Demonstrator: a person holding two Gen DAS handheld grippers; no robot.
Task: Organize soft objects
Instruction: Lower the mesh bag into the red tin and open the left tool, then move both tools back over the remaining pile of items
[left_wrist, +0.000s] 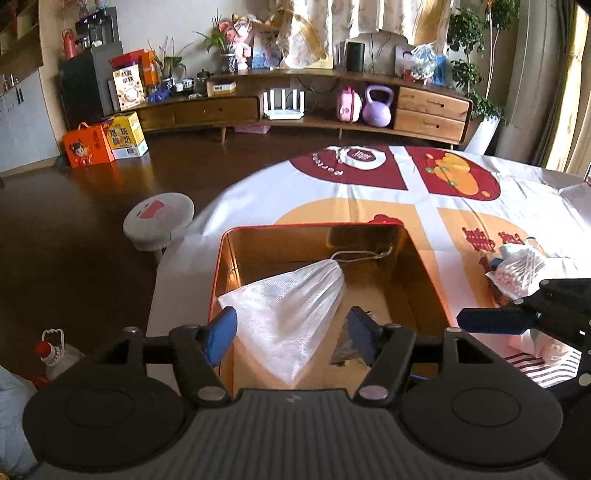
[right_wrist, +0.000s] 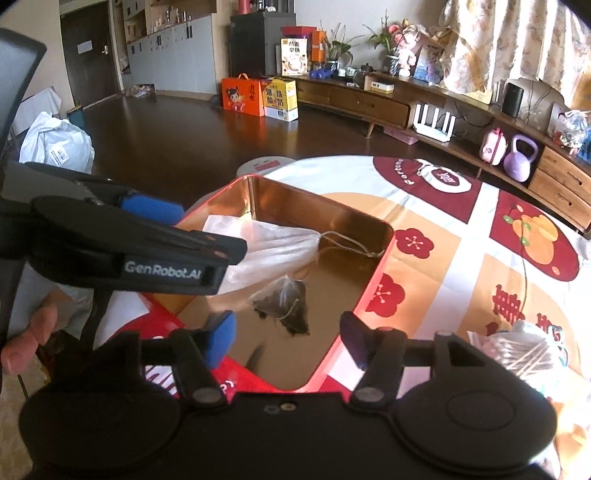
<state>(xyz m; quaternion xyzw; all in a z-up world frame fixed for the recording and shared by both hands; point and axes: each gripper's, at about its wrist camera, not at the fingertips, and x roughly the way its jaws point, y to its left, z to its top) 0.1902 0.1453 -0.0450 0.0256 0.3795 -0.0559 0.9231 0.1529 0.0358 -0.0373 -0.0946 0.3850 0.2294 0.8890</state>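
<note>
A red tin box (left_wrist: 221, 280) with a shiny gold inside sits open on a table under a patterned cloth (left_wrist: 424, 192) of dark red, orange and white. Inside it lies a white mesh drawstring bag (left_wrist: 295, 314), its cord trailing toward the far wall, one corner draped over the near left rim. Just beside it on the tin floor rests a small clear pouch with dark contents (right_wrist: 288, 306).

The left gripper (left_wrist: 291, 328) hangs above the near end of the tin, its blue-padded jaws spread apart; the mesh bag shows between them in this view but the pads do not press on it. The right gripper (right_wrist: 286, 332) also stands with jaws apart over the tin, holding nothing; the pouch lies below and beyond its tips.

To the right on the cloth sits a loose heap of plastic packets (left_wrist: 517, 269), apart from the tin. A round stool (left_wrist: 159, 218) stands on the dark floor beside the table
</note>
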